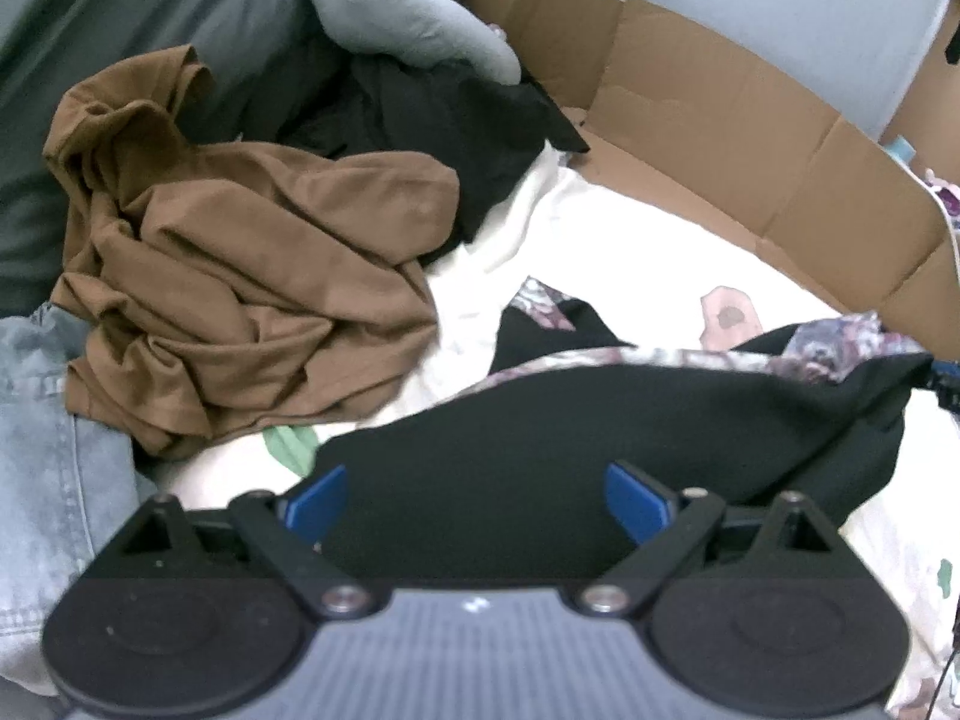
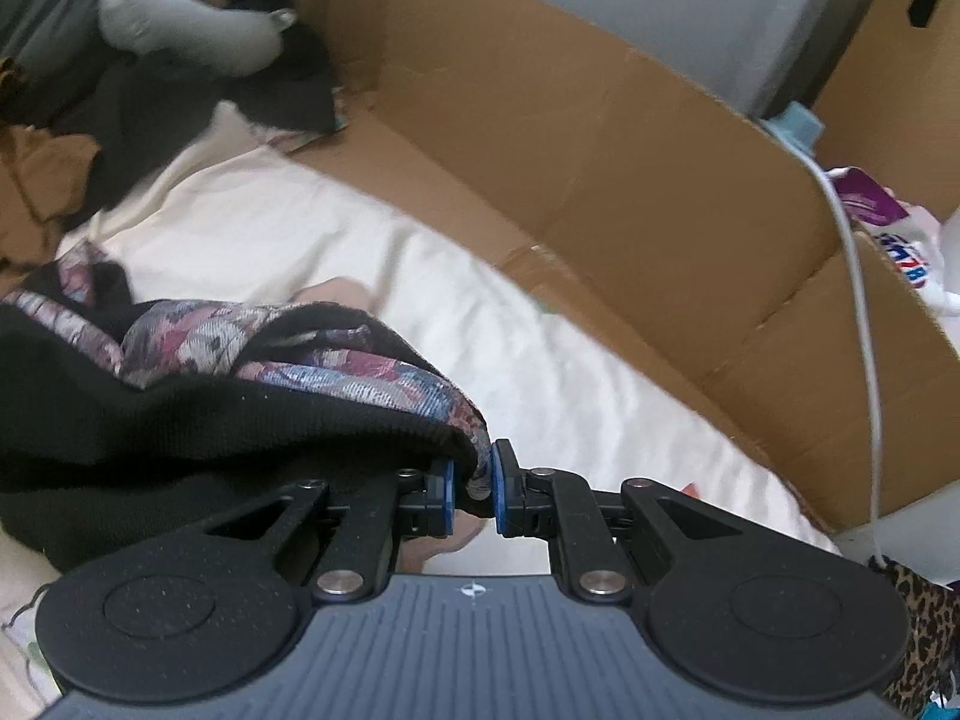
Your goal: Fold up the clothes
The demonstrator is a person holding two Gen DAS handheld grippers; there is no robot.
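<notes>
Black, floral-lined garment (image 2: pixel 180 420) lay unfolded on the cream bed sheet (image 2: pixel 360 252), its corner pinched by the right gripper (image 2: pixel 471 489) while the left gripper (image 1: pixel 474 501) hung spread above it, with brown shirt (image 1: pixel 252 276) and jeans (image 1: pixel 54 438) untouched.

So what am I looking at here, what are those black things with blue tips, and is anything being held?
Those are hand-held tongs, one per hand, each with a camera looking along its blue tips. In the left view, the left tongs are open above a black garment with floral lining. In the right view, the right tongs pinch that garment's edge. It lies on a cream sheet, with a crumpled brown shirt, jeans, a grey pillow and cardboard nearby.
</notes>
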